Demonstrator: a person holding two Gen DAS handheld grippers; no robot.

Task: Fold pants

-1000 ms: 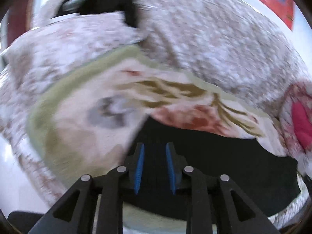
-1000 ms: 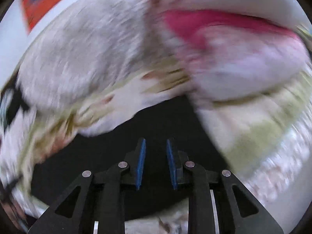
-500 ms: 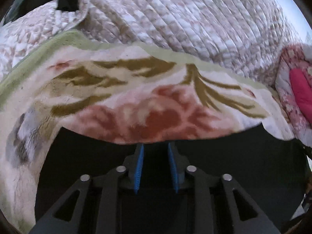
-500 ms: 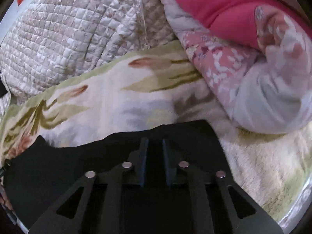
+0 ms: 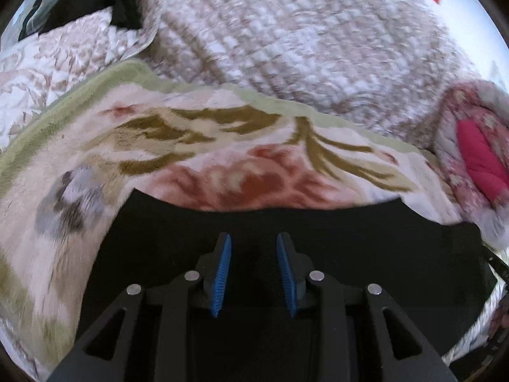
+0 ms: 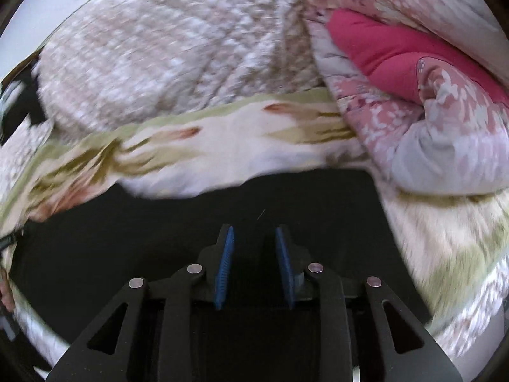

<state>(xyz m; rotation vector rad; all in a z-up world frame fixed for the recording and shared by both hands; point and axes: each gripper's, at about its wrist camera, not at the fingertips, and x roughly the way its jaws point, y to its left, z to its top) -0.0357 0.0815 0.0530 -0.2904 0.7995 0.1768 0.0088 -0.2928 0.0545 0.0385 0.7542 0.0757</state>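
Black cloth fills the lower half of both wrist views: the pants (image 5: 350, 254) lie spread flat on a plush floral blanket (image 5: 222, 146).

In the left wrist view, a pale quilted cover (image 5: 47, 63) sits at 10 o'clock, with a larger quilted mound (image 5: 302, 38) from 11 to 1 o'clock. The blanket's green border runs from 9 to 3 o'clock, above the far edge of the pants. A pink floral comforter (image 5: 477, 152) with a bright pink lining bunches at 3 o'clock. The left gripper (image 5: 254, 245) hangs over the pants at 6 o'clock, its blue pads parted to a narrow gap with nothing pinched between them; the cloth lies beneath.

In the right wrist view, the quilted mound (image 6: 175, 47) takes 10 to 12 o'clock, the blanket (image 6: 238, 146) crosses the middle, and the comforter (image 6: 429, 102) is piled from 1 to 3 o'clock, just beside the right corner of the pants (image 6: 127, 238). The right gripper (image 6: 253, 238) hovers over the pants at 6 o'clock with its jaws opening, a narrow gap between the blue pads and no cloth caught in it.
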